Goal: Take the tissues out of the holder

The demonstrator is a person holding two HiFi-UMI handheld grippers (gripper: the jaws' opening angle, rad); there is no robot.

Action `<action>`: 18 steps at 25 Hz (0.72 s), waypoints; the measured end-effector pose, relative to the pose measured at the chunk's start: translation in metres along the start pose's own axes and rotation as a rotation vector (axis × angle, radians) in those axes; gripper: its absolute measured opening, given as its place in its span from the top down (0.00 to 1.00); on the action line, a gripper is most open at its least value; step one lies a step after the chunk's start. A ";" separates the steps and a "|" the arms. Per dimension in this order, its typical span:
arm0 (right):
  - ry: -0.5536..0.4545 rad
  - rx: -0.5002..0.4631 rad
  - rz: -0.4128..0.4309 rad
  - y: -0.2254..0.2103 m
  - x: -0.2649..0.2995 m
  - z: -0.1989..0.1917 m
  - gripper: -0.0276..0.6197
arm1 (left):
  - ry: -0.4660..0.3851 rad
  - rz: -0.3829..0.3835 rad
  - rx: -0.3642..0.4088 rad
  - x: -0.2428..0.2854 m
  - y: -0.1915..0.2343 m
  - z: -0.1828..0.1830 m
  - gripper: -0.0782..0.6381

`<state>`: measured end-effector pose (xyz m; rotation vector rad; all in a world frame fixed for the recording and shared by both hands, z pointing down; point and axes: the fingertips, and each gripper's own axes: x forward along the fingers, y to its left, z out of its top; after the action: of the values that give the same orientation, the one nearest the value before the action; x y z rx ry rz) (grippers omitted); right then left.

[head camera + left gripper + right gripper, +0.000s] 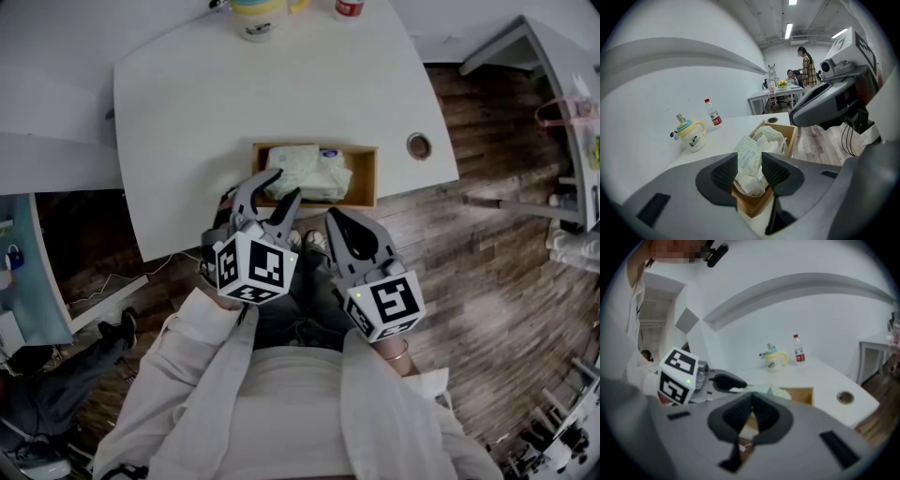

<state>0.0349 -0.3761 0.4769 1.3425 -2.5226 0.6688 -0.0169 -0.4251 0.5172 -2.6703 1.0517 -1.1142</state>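
Tissues: soft pale-green packs, crumpled, lying inside the holder. They heap towards the holder's left end; its right end shows bare wood.

Holder: open wooden box, sits on the white counter at the edge nearest the person.

Left hand-held gripper: over the holder's left end, tilted down into it. In the left gripper view its jaws stand wide apart with one tissue pack upright between the dark pads. The pack's lower end is in the holder. No squeeze visible on the pack.

Right hand-held gripper: short of the holder's near side, off the counter and apart from the tissues. In the right gripper view the jaw tips meet, closed on nothing; holder lies beyond them.

Round cable hole: in the counter, just right of the holder.

Yellow cup with teal lid and small red-labelled bottle: at the counter's far side, well apart from the holder.

Dark plank floor right of and below the holder in the head view

People at a far desk, well beyond the holder, left gripper view only
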 end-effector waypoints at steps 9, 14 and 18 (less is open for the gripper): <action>-0.006 0.010 0.009 0.003 0.003 0.000 0.94 | -0.012 -0.012 -0.019 0.001 0.001 0.001 0.71; -0.009 0.006 0.016 0.009 0.000 0.003 0.94 | -0.016 -0.010 -0.028 -0.003 0.001 0.002 0.76; -0.015 0.003 0.016 0.007 0.003 0.006 0.94 | -0.012 -0.006 -0.026 -0.001 0.002 -0.001 0.81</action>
<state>0.0271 -0.3778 0.4709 1.3347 -2.5470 0.6683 -0.0190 -0.4257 0.5164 -2.6985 1.0634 -1.0912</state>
